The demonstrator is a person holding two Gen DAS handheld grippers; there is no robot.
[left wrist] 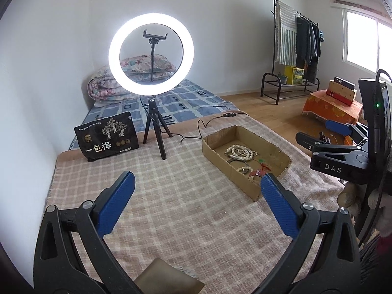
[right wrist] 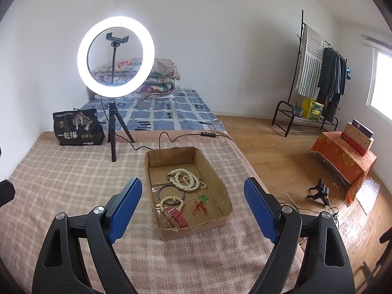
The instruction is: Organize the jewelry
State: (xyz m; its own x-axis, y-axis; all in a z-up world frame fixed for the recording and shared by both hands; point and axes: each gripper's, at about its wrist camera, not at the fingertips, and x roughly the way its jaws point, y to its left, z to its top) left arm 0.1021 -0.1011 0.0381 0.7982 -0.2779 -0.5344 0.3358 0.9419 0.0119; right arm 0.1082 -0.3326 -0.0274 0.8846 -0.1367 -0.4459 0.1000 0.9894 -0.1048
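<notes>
At the far left of the checked blanket [right wrist: 61,178] covering the bench stands a black snack bag [right wrist: 77,129], and just right of it the lit ring light [right wrist: 115,56] on its small tripod. Nearer, the left gripper [left wrist: 196,197] hovers over bare blanket, its jaws wide apart with nothing between them. Right of centre lies the open cardboard box [right wrist: 221,218], shallow and cut low, holding all the jewelry in sight: a coiled pearl necklace [right wrist: 185,180] toward the back, a thin dark bangle [right wrist: 167,191] beside it, a cream bead bracelet [right wrist: 171,202] overlapping that, a pink watch strap [right wrist: 177,216] at the near wall, and a red cord with a green charm [right wrist: 201,202] to the right. The right gripper [right wrist: 193,209] points at the box, jaws likewise apart and empty. These pieces look light and limp; the necklace would likely slither and tangle, so pinching a bunched section seems safest, while the stiff bangle could be taken by its rim.
</notes>
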